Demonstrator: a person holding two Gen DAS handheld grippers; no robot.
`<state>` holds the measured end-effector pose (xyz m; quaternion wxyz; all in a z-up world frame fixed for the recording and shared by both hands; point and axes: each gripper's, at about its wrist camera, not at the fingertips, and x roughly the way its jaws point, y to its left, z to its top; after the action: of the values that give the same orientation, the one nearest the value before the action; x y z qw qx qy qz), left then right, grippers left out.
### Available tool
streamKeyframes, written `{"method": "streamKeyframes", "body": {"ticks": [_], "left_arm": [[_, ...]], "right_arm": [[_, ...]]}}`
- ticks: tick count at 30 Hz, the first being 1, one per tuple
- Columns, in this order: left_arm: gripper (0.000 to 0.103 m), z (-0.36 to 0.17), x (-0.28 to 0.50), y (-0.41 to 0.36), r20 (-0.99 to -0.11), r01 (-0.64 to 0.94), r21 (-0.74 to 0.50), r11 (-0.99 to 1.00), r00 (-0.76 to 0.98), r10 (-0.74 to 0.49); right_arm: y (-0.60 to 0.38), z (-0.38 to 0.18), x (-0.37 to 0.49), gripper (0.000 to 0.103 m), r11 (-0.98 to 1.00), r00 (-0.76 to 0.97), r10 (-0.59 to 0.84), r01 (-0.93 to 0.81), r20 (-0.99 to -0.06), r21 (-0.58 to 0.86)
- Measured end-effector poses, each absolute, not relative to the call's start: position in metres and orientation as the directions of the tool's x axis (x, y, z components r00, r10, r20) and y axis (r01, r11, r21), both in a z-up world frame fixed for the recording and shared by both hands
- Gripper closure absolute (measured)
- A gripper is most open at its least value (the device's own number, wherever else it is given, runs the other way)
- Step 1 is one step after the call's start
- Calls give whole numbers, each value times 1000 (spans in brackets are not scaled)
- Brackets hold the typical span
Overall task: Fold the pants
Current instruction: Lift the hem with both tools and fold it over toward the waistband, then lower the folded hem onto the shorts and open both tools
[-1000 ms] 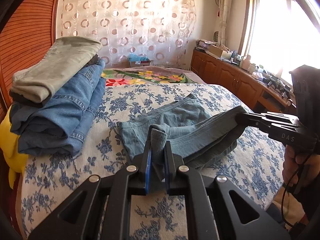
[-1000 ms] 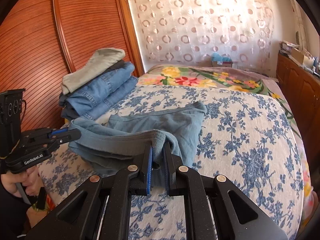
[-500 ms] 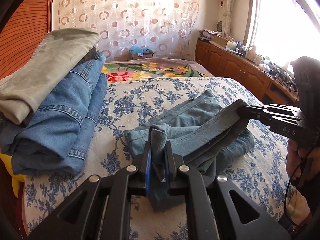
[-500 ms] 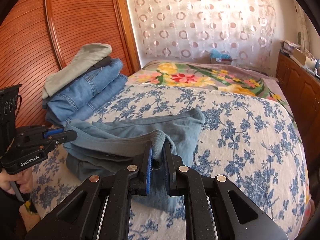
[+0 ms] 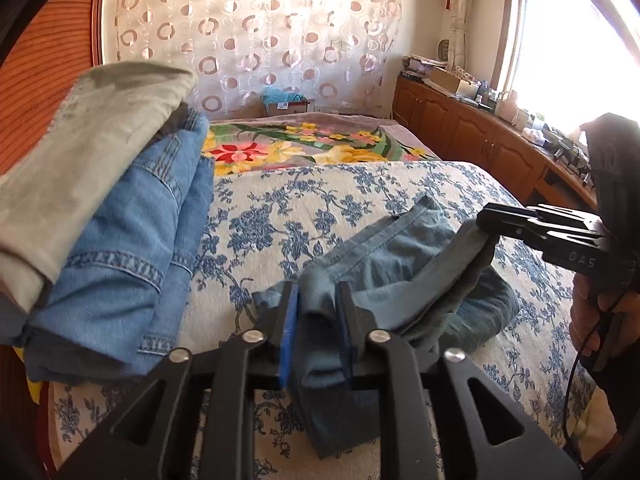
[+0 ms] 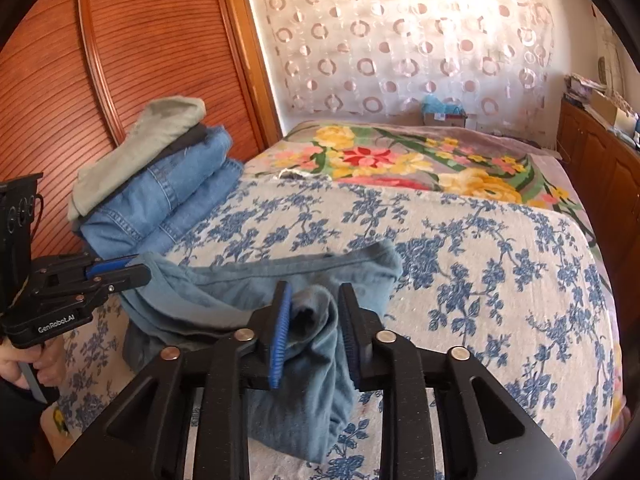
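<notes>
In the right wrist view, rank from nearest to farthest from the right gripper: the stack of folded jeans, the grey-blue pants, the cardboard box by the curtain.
1. The grey-blue pants, bunched between the right gripper fingers.
2. The stack of folded jeans, off to the left by the wooden wardrobe.
3. The cardboard box by the curtain, beyond the bed's far end.

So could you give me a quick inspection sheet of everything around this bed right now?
Surface: bed with a blue-flowered cover; a bright floral blanket lies beyond it.
Job's things: blue-grey pants, partly folded, bunched between the tools.
Clutter: stack of folded clothes, denim below, grey-green on top.
Grippers: left hand-held gripper and right hand-held gripper each have pants fabric between their fingers, which look slightly parted.
Cables: black cable by the right hand.
Surroundings: circle-patterned curtain, wooden cabinets, bright window.
</notes>
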<state>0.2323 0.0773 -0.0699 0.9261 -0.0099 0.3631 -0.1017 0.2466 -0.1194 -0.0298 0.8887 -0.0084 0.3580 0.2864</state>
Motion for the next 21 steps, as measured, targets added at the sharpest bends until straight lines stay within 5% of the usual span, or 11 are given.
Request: {"method": "streamKeyframes", "body": {"ticks": [5,11,21], "left_arm": [[62,-63,224,72,-657,202,-69,977,728,-196],[61,-69,202,67,-673,225,-64,972,709,-209],[61,-94,175,69,-711,241,-85,967,665,-228]], "right_arm": [[-127,-20,237,74,833,595,510,-521,-621,185],[-144,-23,218,63,840,592,507,-501,-627,206],[-148,-46,197,60,853,537,463,-485,-705,191]]}}
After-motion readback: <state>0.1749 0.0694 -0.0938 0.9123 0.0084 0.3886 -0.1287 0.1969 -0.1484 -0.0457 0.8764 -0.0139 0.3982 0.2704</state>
